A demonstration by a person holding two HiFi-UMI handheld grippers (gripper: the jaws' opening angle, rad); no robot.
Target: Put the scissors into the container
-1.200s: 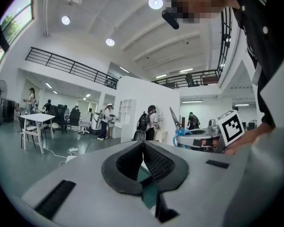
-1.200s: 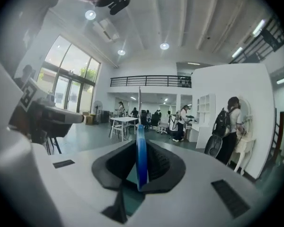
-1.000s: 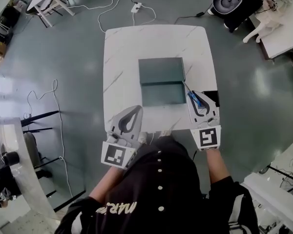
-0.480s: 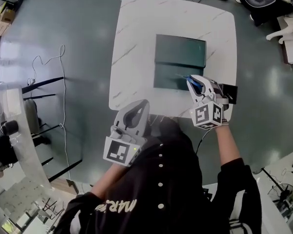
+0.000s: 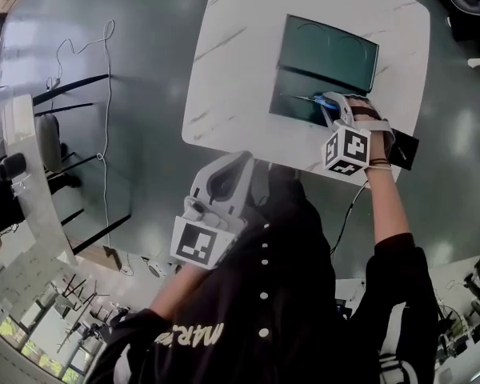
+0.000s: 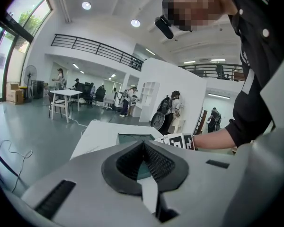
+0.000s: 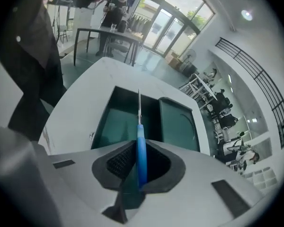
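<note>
Right tongs (image 5: pixel 333 107) grip the scissors (image 7: pixel 140 148), blade aimed straight ahead into the container (image 7: pixel 109 122); left tongs (image 6: pixel 143 148), closed on nothing, hang well back.

Holds left gripper (image 5: pixel 238 163) at 7 o'clock, jaws together; extends right gripper (image 5: pixel 330 103) at 2 o'clock, clamped on scissors (image 7: pixel 141 150).

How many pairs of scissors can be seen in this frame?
1. The blue-handled scissors are gripped in the right claw, blades pointing over the open green container. No other pair shows.
</note>
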